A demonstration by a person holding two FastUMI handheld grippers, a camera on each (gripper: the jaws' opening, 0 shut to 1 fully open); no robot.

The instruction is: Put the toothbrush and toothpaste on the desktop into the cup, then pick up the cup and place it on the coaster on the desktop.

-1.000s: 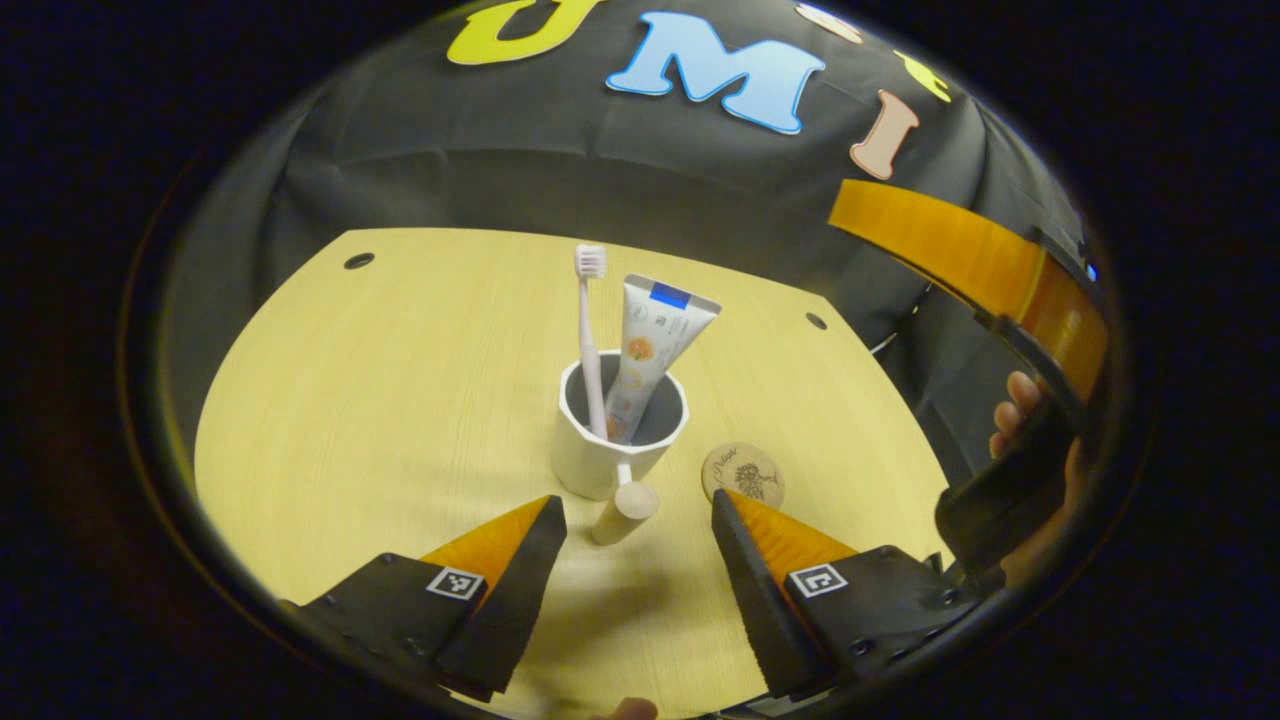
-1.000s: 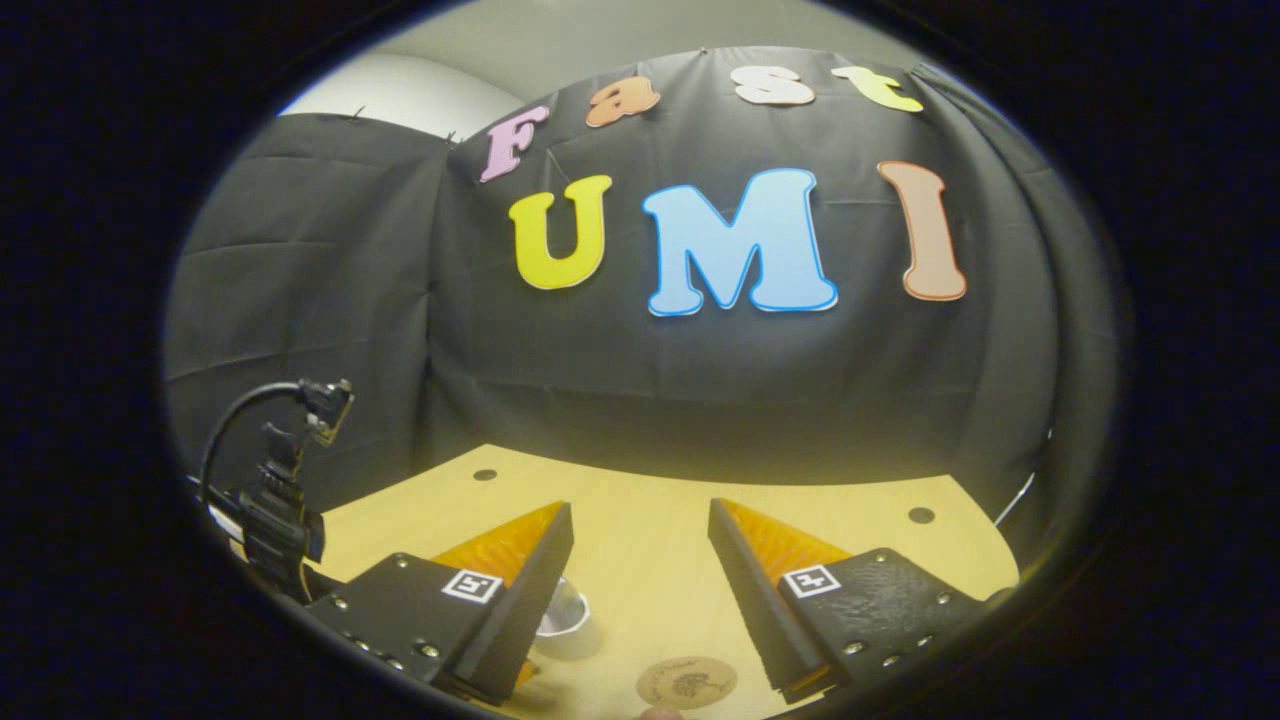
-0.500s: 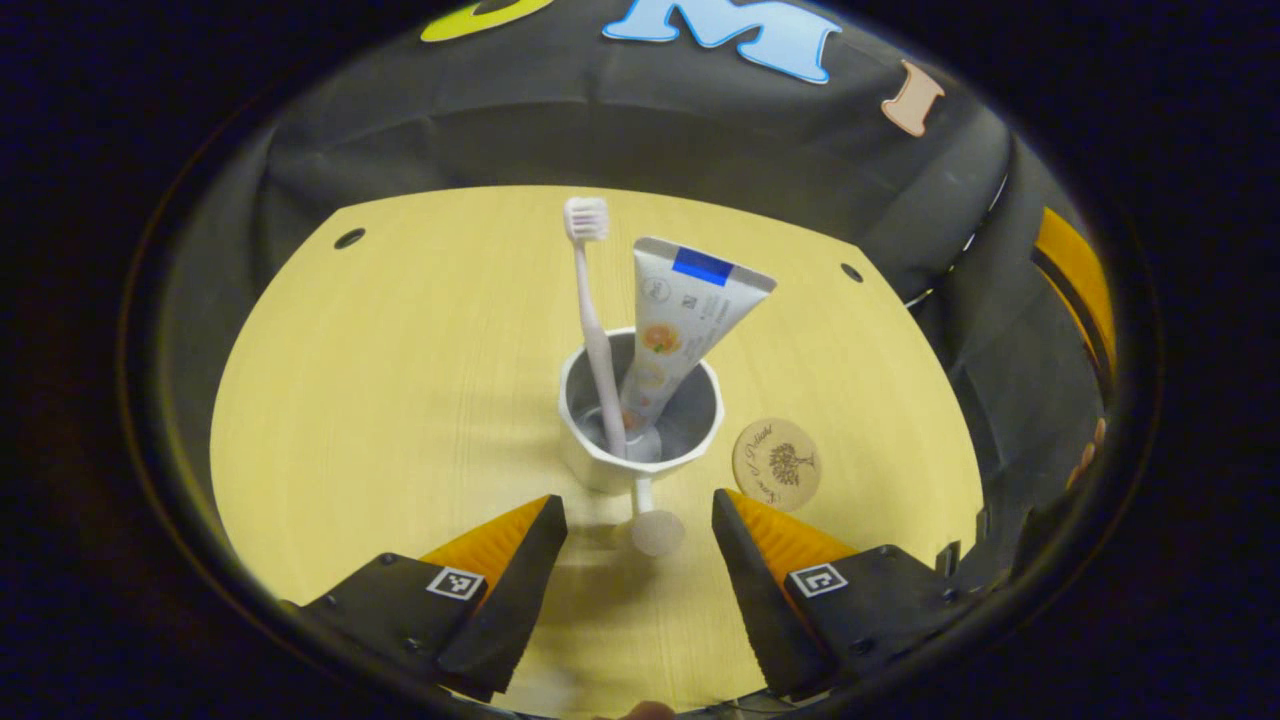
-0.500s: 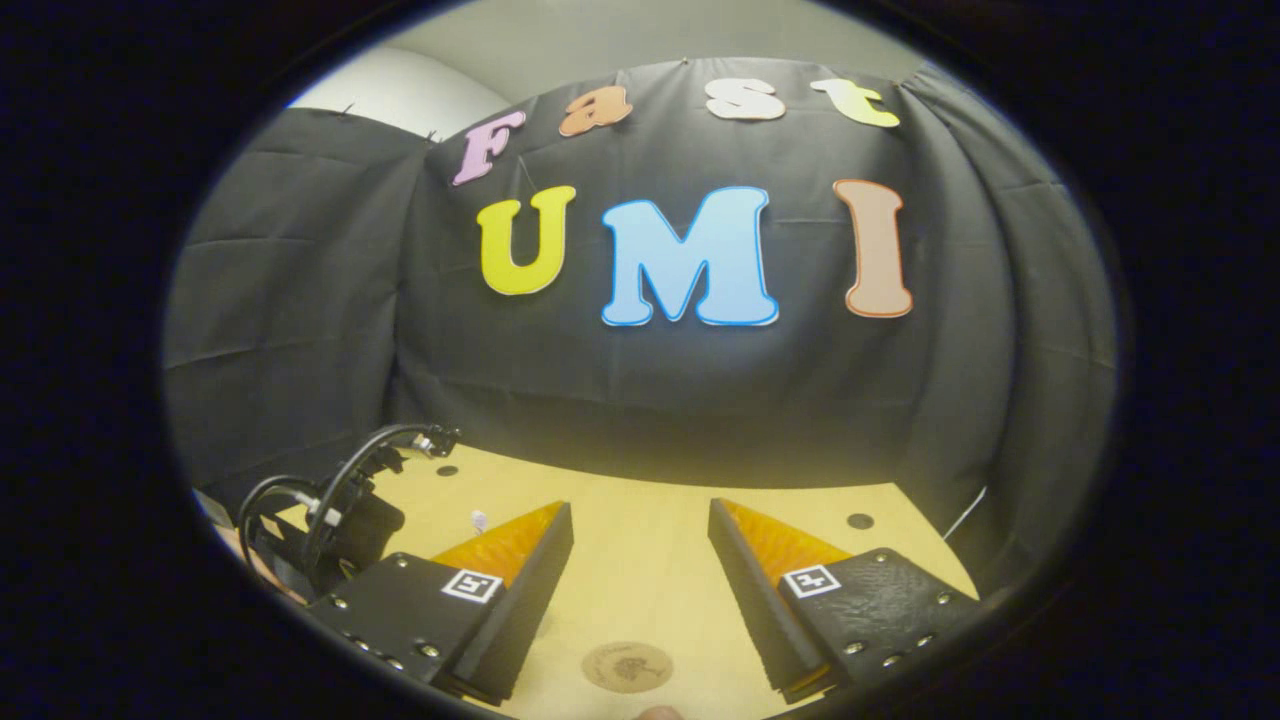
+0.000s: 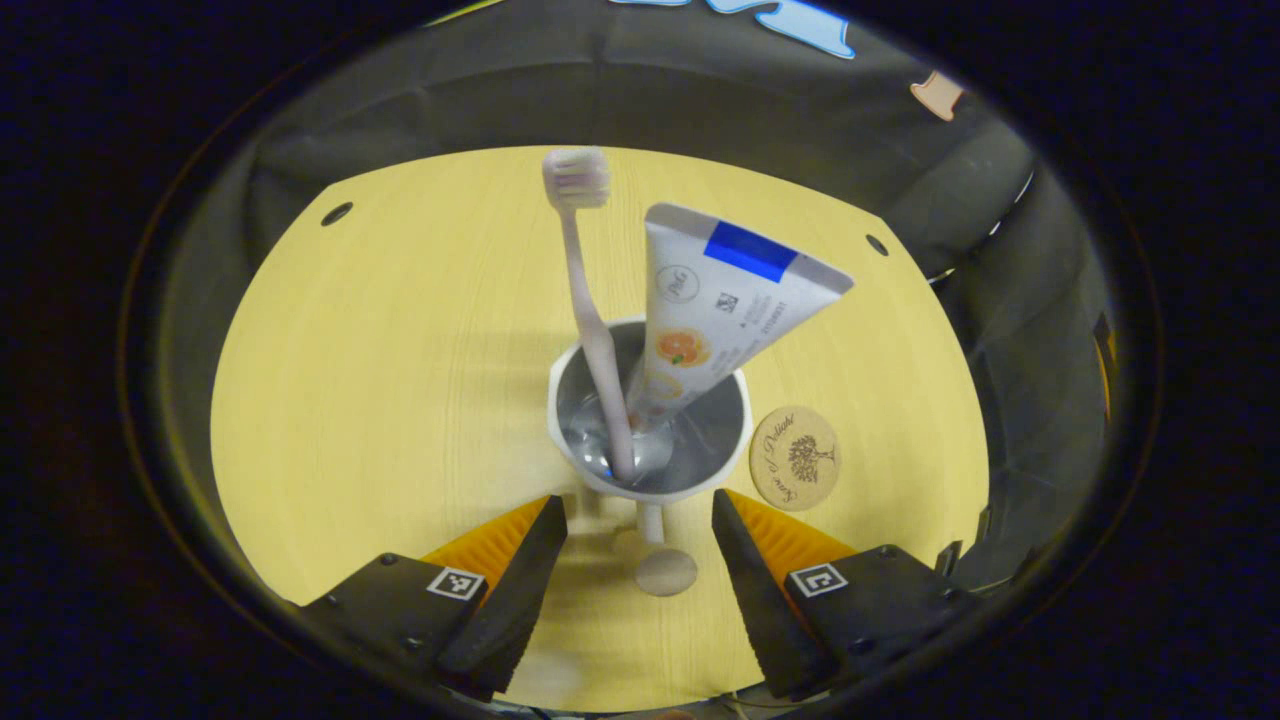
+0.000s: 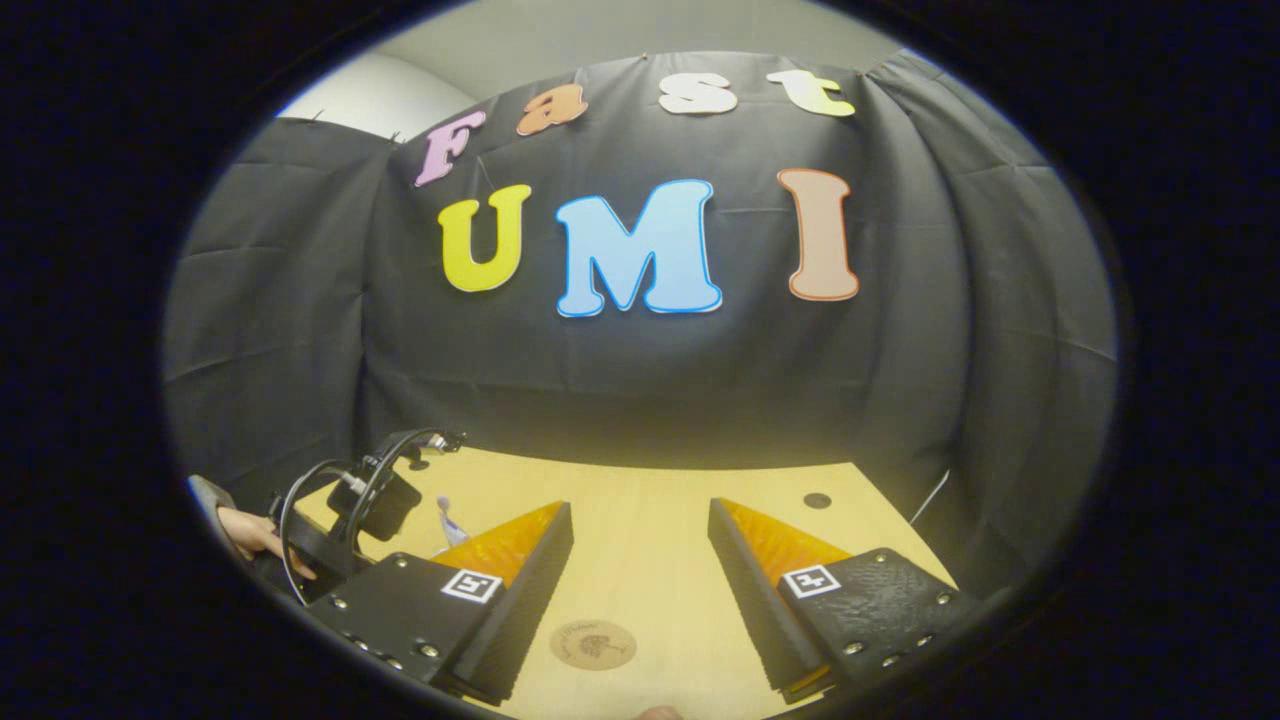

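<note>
In the left gripper view, the left gripper (image 5: pixel 638 535) hangs over the pale wooden desktop (image 5: pixel 380 380) with its 2 fingers spread wide, gripping nothing. Between them lies the round wooden end of the cup's handle (image 5: pixel 664 570), untouched by either finger. Just beyond stands the white cup (image 5: pixel 570 440), seen from above. The pink toothbrush (image 5: pixel 590 310) stands in it, bristles up, and to its right the toothpaste tube (image 5: pixel 715 310) leans with its flat crimped end uppermost. Right of the cup, just beside its rim, the round wooden coaster (image 5: pixel 795 458) lies flat on the desktop.

In the right gripper view, a hand (image 6: pixel 250 530) at far left holds the other gripper. The right gripper (image 6: pixel 640 565) is likewise spread open and empty above the desktop, and the coaster (image 6: pixel 593 645) shows near its left finger.
</note>
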